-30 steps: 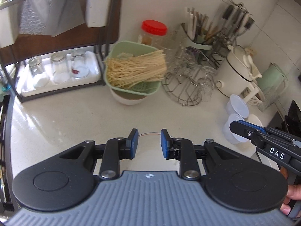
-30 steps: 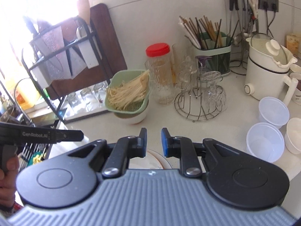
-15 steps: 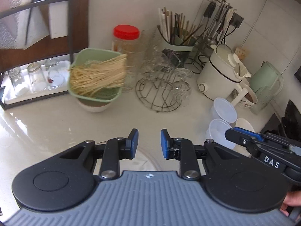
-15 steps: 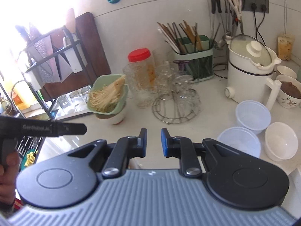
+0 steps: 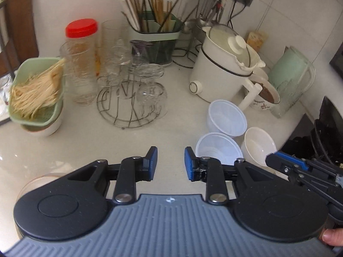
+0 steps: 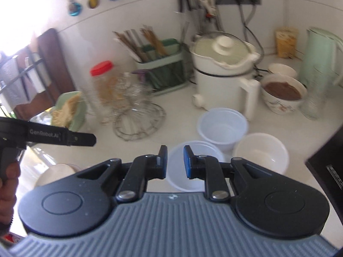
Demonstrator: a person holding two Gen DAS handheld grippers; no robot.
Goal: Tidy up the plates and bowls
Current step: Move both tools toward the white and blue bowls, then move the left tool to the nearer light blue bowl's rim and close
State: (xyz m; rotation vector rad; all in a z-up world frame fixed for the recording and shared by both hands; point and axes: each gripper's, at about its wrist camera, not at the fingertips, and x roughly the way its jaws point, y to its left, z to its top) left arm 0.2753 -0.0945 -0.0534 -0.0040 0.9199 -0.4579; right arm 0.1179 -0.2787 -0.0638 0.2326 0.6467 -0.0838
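Three bowls (image 5: pixel 220 150) sit loose on the desk (image 5: pixel 107 137) just in front of the white kettle (image 5: pixel 223 70), unstacked, while both my grippers' jaws, left gripper (image 5: pixel 170 163) and right gripper (image 6: pixel 173 161), hang spread and empty.

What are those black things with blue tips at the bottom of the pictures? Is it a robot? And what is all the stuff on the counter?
It is no robot. A person holds a pincer tool in each hand, and each tool has a small camera that looks out along its two fingers. So one picture comes from the left gripper and the other from the right gripper. Both are open and hold nothing.

On the white counter sit two clear plastic bowls, the near one and the far one, with a white bowl beside them. Farther back stand a white cooking pot, a wire rack of glasses, a red-lidded jar and a green basket of dry noodles.

The right gripper hangs just over the near plastic bowl.
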